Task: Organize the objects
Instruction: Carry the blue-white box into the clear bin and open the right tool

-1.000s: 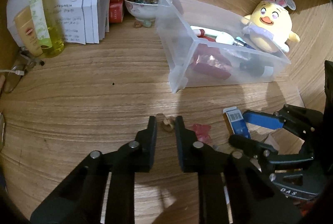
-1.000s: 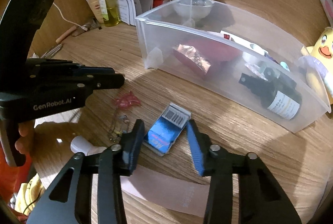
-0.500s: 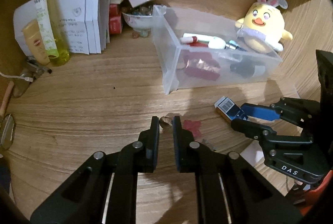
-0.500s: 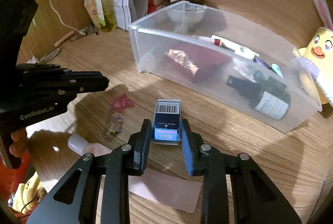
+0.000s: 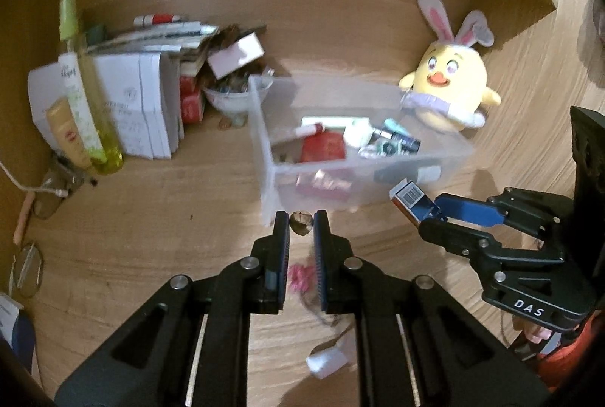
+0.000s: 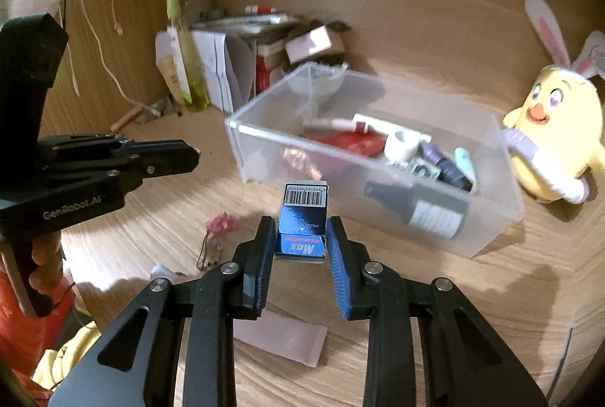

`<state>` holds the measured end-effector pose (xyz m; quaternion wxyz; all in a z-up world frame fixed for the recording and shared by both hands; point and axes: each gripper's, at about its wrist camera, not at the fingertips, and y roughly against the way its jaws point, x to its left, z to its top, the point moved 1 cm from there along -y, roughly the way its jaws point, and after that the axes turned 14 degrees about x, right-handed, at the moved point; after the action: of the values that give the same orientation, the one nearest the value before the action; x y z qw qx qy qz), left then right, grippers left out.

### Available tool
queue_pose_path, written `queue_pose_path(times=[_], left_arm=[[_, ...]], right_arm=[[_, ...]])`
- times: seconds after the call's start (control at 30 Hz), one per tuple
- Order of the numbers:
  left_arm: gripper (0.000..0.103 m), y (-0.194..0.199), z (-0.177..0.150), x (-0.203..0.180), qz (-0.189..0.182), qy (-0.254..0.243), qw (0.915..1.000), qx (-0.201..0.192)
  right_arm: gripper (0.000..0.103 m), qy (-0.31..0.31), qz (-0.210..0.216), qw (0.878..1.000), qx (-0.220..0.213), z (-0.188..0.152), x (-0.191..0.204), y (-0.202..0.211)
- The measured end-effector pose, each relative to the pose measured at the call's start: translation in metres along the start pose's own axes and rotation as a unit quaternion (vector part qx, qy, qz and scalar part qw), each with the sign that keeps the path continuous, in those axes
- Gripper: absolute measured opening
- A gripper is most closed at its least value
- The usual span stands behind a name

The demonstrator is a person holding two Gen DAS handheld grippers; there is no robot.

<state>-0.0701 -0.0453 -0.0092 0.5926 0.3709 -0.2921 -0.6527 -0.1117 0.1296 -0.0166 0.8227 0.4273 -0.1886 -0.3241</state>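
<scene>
Both grippers are loaded: the right gripper [image 6: 299,231] is clamped on a small blue box [image 6: 303,218] with a barcode end, its jaws having just closed on it, and the left gripper [image 5: 301,222] is pinched nearly together on a small brownish trinket [image 5: 301,222] right at the fingertips. Each thing hangs above the wooden desk [image 5: 151,229], just short of the near wall of the clear plastic bin [image 6: 487,214], which already holds a dark bottle [image 6: 423,208], a red packet and some tubes. The trinket is the weaker hold in my judgement: it is tiny, rounded and gripped only at the tips, so a jolt could let it slip and roll among the pink charm [image 5: 298,276] and cord below. The box sits deeper between the pads, but its barcode end juts forward and could catch the bin's rim if carried in too low. With both grippers heading for the same opening side by side, they might knock each other. Dropping the box onto the crowded contents could also leave it perched rather than settled. A yellow plush chick [image 6: 556,138] stands just beyond the bin's far end.
</scene>
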Motion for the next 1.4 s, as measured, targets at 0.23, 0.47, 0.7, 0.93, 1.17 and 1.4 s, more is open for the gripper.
queue_pose_path(times=[0.23,0.47,0.7,0.93,1.17,1.4], left_arm=[[0.012,0.002,0.022,-0.013,-0.004,-0.002,0.9999,-0.012],[0.012,-0.004,0.04,-0.022,-0.013,-0.007,0.9997,-0.019],[0.012,-0.017,0.058,-0.022,-0.024,-0.004,0.9996,-0.014],[0.012,-0.037,0.07,-0.017,-0.031,0.004,0.9995,0.004],[0.012,-0.058,0.082,-0.015,-0.038,0.01,0.9991,0.018],[0.012,-0.075,0.088,-0.018,-0.037,0.01,0.9987,0.033]], right_arm=[[0.025,-0.004,-0.012,0.999,-0.031,0.008,-0.016,0.018],[0.025,-0.023,-0.031,0.998,-0.054,0.022,-0.042,0.029],[0.025,-0.035,-0.051,0.996,-0.06,0.037,-0.064,0.027],[0.025,-0.049,-0.062,0.996,-0.041,0.047,-0.085,0.01],[0.025,-0.063,-0.063,0.996,-0.009,0.049,-0.103,-0.016],[0.025,-0.08,-0.042,0.996,0.001,0.049,-0.115,-0.026]])
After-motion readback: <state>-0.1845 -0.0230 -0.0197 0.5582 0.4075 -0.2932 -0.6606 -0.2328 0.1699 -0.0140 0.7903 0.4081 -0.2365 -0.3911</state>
